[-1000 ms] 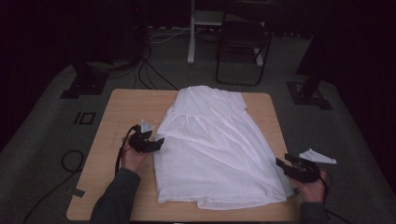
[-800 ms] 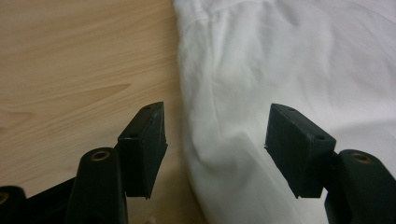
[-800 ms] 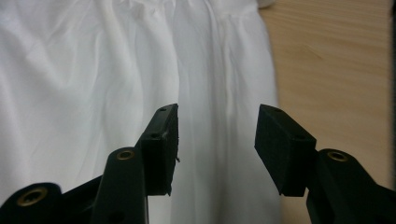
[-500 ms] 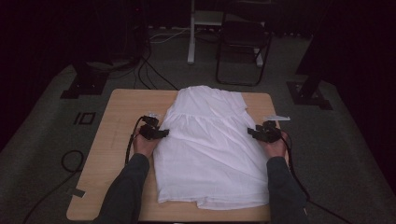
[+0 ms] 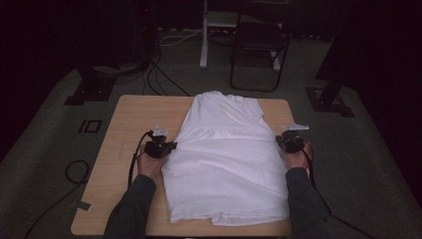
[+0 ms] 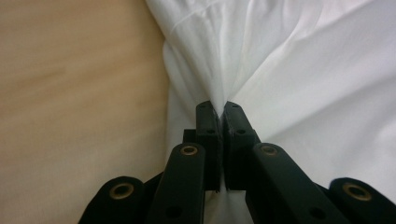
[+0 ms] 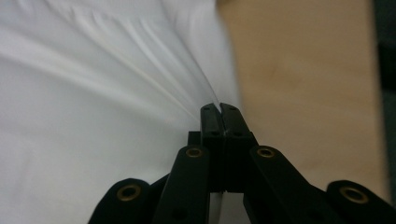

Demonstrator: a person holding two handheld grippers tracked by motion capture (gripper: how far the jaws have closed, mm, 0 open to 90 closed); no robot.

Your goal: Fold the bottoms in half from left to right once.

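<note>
Here we are over the worktop, and a white dress lies flat across it, neckline at the far edge, hem toward the person. It covers the middle and right of the wood, with bare wood showing to its left.

Left tongs sit at the dress's left edge, about at the waist seam. Their jaws have just been closing, and in the left gripper view the left tongs are pinched tight on a fold of the dress, cloth gathered into creases that fan out from the tips. Bare worktop fills the side beside them.

Over on the other side, the right tongs are at the dress's right edge, level with the left pair. Their jaws have just been closing too. The right gripper view shows the right tongs clamped on the dress right at its border, pleats streaming away from the tips, with worktop just beyond.

Both forearms in dark sleeves come in from the near side, one along each flank of the dress. Black cables trail from the tongs. Beyond the worktop, a dark chair stands on the grey floor.
</note>
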